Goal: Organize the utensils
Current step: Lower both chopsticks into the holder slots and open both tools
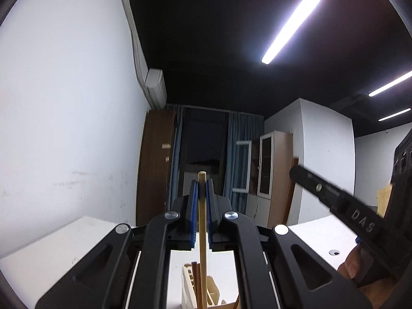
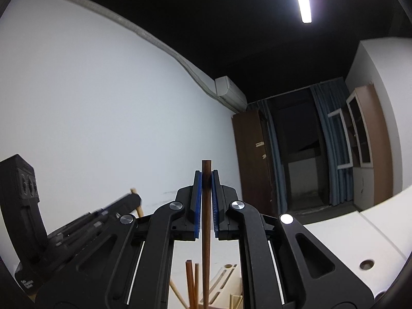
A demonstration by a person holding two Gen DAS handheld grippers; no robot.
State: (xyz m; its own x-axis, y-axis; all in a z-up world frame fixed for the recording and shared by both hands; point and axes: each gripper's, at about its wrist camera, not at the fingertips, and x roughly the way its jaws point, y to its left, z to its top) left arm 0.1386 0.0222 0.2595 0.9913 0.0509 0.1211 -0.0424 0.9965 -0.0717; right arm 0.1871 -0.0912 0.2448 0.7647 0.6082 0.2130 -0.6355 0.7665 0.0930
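Above the beige utensil holder [image 2: 226, 285] on the white desk [image 2: 334, 239], the left tool [image 1: 202, 193] clamps a pale wooden chopstick [image 1: 202, 231] and the right tool [image 2: 206, 188] a dark brown chopstick [image 2: 206, 219], both upright, probably so each drops straight into a slot.

White table [image 1: 64, 247]; seemingly a holder [image 1: 190, 291]

Two sticks stand upright, one clamped in the left tongs [image 1: 202, 188], one in the right tongs [image 2: 206, 180], above a slotted holder [image 1: 188, 291] on the surface [image 1: 51, 247]; more sticks [image 2: 191, 283] stand in it.
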